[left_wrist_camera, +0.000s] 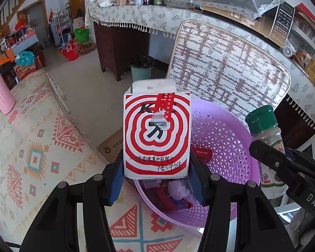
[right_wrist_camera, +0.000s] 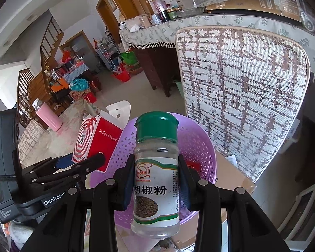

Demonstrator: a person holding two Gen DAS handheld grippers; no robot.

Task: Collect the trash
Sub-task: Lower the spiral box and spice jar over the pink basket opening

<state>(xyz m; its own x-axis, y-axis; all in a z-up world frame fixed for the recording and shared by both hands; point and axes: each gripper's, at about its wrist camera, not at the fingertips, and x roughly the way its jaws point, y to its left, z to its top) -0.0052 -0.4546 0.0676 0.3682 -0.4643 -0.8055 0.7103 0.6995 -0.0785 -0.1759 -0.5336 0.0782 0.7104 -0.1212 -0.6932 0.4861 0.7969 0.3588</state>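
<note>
With both loads poised over the purple basket [left_wrist_camera: 231,126] for dropping, my left gripper [left_wrist_camera: 157,180] clamps the red-and-white carton [left_wrist_camera: 156,134], my right gripper [right_wrist_camera: 156,180] the pepper bottle [right_wrist_camera: 156,168].

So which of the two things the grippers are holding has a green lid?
The clear plastic spice bottle in the right gripper. The left gripper holds a red-and-white cardboard box.

Left gripper [left_wrist_camera: 156,174] clamped on red-and-white spiral-print carton [left_wrist_camera: 156,134], upright over near rim of purple perforated basket [left_wrist_camera: 224,138]. Red packet, crumpled wrapper inside basket. Right gripper [left_wrist_camera: 268,153] at right edge gripping green-capped spice bottle [left_wrist_camera: 266,138].
</note>
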